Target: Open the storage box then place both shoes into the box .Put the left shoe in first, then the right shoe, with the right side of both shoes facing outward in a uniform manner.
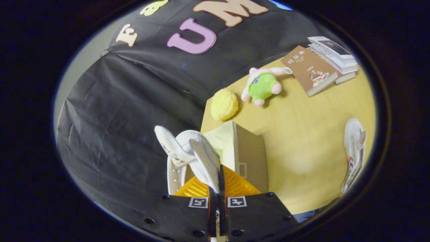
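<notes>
My gripper (217,188) is shut on the collar of a white shoe (188,151), both fingers pressing its thin upper edge. The shoe hangs tilted, tongue up, just ahead of the fingers and over the near corner of the open storage box (248,158). The box is tan outside with a pale lining and stands at the table's left edge. The second white shoe (354,151), with red and blue marks on its side, lies on the wooden table far to the right of the box.
Beyond the box lie a yellow knobbly ball (224,104) and a green and pink plush toy (263,85). A brown book (309,70) and a stack of books (336,55) sit at the table's far end. Black cloth hangs left of the table.
</notes>
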Available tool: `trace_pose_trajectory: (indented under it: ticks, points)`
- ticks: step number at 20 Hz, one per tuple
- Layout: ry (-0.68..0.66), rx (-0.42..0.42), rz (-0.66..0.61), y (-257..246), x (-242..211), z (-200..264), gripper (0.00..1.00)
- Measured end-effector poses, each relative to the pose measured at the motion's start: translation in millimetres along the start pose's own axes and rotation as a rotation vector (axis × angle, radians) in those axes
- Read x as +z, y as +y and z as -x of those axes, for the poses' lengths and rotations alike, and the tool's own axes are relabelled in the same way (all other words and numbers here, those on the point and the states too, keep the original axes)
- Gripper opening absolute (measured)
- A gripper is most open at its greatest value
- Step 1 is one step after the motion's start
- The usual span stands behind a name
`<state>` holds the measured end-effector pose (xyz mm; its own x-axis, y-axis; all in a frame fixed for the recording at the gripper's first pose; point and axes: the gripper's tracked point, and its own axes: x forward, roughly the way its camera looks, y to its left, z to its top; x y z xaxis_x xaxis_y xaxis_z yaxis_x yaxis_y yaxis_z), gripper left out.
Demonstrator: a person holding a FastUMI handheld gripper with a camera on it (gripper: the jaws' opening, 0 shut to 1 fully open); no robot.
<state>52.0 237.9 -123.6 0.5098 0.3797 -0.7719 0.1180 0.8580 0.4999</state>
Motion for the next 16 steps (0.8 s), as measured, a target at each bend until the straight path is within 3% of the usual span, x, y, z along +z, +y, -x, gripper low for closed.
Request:
trace_pose_trajectory:
  ticks: [12, 16]
  points:
    - [0.11, -0.222, -0.1, 0, -44, -87, 0.07]
    - [0.073, -0.31, -0.127, -4, -50, -110, 0.07]
